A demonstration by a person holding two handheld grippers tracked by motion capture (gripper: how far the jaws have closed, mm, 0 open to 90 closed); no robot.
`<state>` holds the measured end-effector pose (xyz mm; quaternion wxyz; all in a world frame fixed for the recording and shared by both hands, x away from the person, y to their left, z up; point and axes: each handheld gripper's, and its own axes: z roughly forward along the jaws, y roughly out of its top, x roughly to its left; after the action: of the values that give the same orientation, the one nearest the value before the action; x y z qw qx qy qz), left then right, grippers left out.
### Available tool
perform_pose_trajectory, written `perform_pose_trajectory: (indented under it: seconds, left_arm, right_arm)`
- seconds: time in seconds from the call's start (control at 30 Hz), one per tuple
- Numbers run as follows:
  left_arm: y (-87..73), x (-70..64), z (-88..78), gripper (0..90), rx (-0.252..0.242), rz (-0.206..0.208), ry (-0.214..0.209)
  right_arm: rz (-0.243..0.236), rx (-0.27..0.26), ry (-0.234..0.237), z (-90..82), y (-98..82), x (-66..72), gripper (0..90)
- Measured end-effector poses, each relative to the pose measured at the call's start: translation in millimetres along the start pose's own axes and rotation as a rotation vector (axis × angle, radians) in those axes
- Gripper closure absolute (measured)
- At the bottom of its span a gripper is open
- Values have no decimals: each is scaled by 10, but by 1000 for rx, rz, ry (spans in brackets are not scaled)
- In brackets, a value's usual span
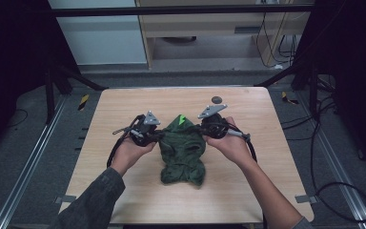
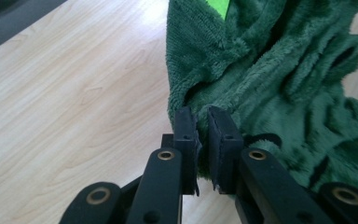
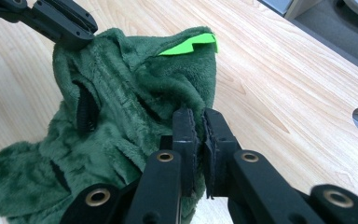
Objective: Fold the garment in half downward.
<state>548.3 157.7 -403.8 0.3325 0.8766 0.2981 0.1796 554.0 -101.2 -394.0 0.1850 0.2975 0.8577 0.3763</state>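
Pale wooden table [image 1: 124, 105], and a dark green fleece garment [image 1: 183, 152] lies mid-table. Its upper edges are pinched by the closed left gripper [image 2: 201, 122] and right gripper [image 3: 198, 122]. A lift-and-spread seems underway; next, both edges should be drawn apart evenly.

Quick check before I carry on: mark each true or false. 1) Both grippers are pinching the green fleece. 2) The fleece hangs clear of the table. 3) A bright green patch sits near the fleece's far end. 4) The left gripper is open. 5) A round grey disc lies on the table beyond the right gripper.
1) True: the left gripper and right gripper each pinch an edge of the fleece.
2) False: its near end lies bunched on the table.
3) True: the green patch is at the far end.
4) False: its jaws are shut on fleece.
5) True: the disc lies there.
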Motion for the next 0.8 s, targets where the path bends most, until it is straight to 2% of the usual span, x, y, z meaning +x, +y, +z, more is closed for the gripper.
perform_pose_trajectory:
  seconds: [0.53,0.8]
  left_arm:
    - [-227,-161,-56,820,-27,-2,-22]
    - [-314,-230,-68,819,-34,0,-33]
  right_arm:
    - [-20,-23,20,-61,-203,234,843]
    - [-25,-24,30,-69,-298,285,839]
